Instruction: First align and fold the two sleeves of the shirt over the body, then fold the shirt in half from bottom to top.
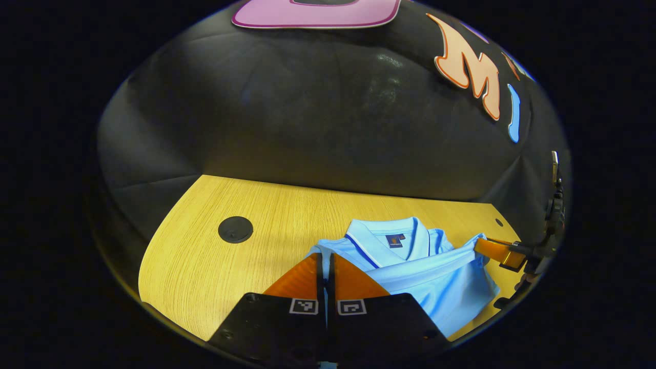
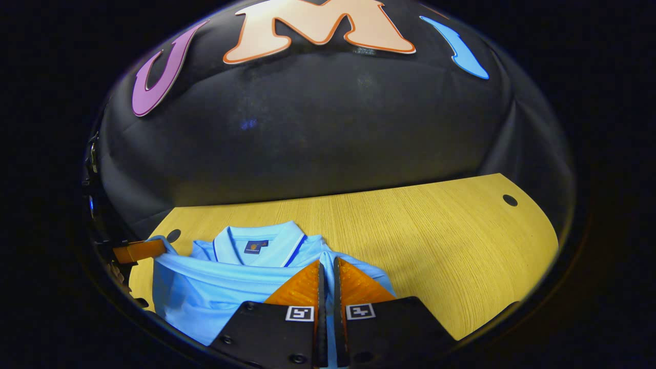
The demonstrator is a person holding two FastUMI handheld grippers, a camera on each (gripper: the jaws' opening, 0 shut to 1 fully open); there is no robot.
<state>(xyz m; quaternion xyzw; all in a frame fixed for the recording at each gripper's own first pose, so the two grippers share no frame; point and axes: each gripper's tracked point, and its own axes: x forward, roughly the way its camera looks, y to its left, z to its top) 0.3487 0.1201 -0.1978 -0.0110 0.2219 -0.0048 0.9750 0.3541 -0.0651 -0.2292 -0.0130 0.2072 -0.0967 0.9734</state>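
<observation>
A light blue polo shirt (image 1: 435, 277) lies on the wooden table (image 1: 215, 277), collar (image 1: 382, 230) toward the wall, with a folded layer drawn up across its body. In the left gripper view my left gripper (image 1: 325, 254) is shut on the shirt's edge at its left side. Farther right in that view, my right gripper (image 1: 482, 245) pinches the opposite edge. In the right gripper view the right gripper (image 2: 327, 260) is shut on blue fabric of the shirt (image 2: 220, 287) just below the collar (image 2: 256, 236). The left gripper (image 2: 163, 247) holds the far left edge.
A round black grommet (image 1: 235, 229) sits in the table left of the shirt, and a small hole (image 1: 498, 222) lies near the right corner. Bare wood (image 2: 435, 256) stretches to the right of the shirt. The black cloth wall rises right behind the table.
</observation>
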